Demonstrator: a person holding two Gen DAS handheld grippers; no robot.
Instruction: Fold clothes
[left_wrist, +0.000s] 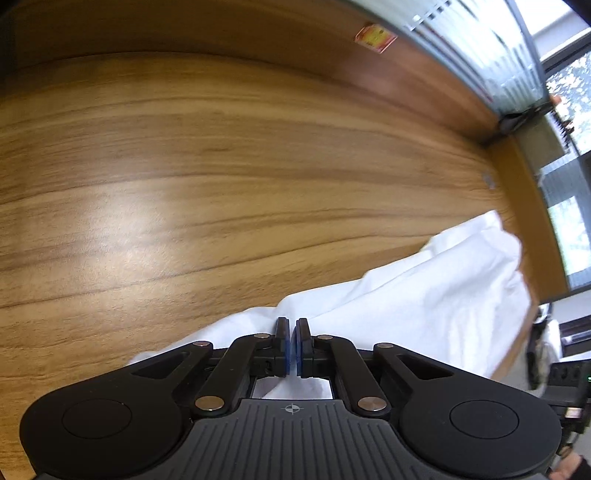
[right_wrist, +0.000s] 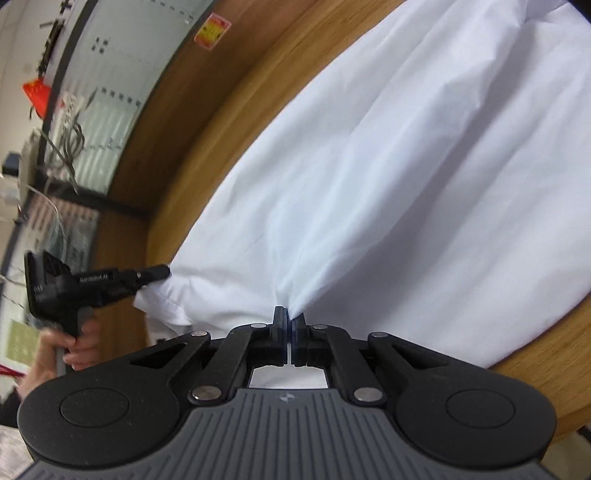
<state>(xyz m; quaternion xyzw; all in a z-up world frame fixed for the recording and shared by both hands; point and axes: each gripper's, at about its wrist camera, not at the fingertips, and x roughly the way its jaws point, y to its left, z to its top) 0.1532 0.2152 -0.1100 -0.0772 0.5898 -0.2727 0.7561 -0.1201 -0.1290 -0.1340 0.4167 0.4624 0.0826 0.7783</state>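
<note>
A white garment (right_wrist: 388, 184) lies spread over the wooden table (right_wrist: 192, 155), reaching its near edge. My right gripper (right_wrist: 289, 318) is shut on a pinch of the cloth at that edge, and folds fan out from the pinch. In the left wrist view the same white garment (left_wrist: 424, 291) runs from the bottom centre to the right. My left gripper (left_wrist: 293, 325) is shut on its edge, with cloth showing under the jaws. The right wrist view also shows the left gripper (right_wrist: 164, 272) gripping a corner of the cloth, held by a hand (right_wrist: 79, 347).
Bare wooden tabletop (left_wrist: 221, 166) stretches far and left in the left wrist view. A red and yellow sticker (left_wrist: 375, 36) sits on the wooden back panel. Glass partitions and a window (left_wrist: 569, 96) stand beyond the table's right end. Cables and clutter (right_wrist: 66, 136) lie past the table's edge.
</note>
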